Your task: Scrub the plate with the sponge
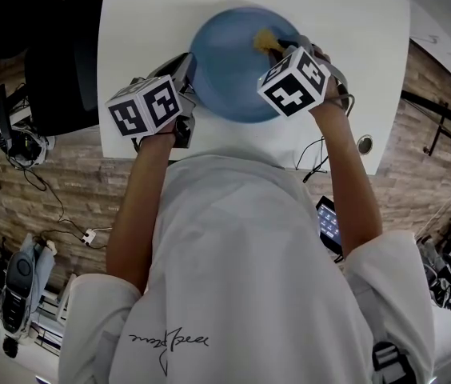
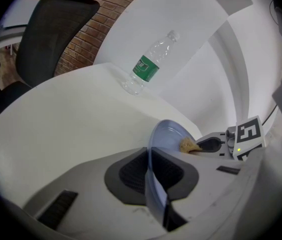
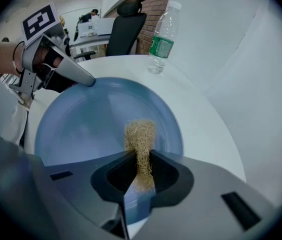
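Reaching forward over the worktop: left claw clamps the plate by its rim; right claw pinches the sponge, pressed on the plate. Plate blue, glossy; sponge tan, fibrous.

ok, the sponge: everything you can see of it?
The sponge is a small tan wad of coarse fibres, loofah-like. The right gripper has its jaws shut on it, pinching the near end thin. The free end flares out and appears to press on the inside of the blue plate, off-centre.
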Demonstrator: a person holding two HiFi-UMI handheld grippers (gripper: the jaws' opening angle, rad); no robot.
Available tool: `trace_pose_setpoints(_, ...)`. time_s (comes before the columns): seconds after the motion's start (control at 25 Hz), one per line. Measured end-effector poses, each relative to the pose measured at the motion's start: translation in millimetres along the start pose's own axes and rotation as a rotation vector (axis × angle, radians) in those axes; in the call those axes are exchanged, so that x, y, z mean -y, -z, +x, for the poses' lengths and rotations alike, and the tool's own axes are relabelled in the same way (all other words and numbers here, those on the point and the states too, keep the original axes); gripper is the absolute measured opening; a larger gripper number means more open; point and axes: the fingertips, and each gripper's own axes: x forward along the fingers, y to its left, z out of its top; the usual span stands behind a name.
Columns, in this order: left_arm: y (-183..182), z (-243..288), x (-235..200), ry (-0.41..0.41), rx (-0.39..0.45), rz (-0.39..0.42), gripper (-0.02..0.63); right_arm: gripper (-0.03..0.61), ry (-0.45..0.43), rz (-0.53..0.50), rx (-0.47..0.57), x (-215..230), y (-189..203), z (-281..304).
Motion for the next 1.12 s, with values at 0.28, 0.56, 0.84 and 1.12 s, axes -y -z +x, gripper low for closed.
trace_pose_setpoints(0.28,0,1,1,0.004,0.001,0.006,0.019,0.054,0.033,-0.065,-0.003,-7,-7,1)
trace_pose_setpoints(0.56,-1,0,2,0.006,0.001,0.000,0.020,0.054,0.058,-0.133,0.014,-17,-14,-1)
trace_pose_setpoints(0.84,-1,0,2,0.007,0.006,-0.002,0.020,0.054,0.044,-0.157,0.027,-31,-18,-3)
trace_pose_setpoints(1.12,-2,2,1,0.005,0.008,-0.002,0.020,0.054,0.030,-0.157,0.039,-41,-20,-4)
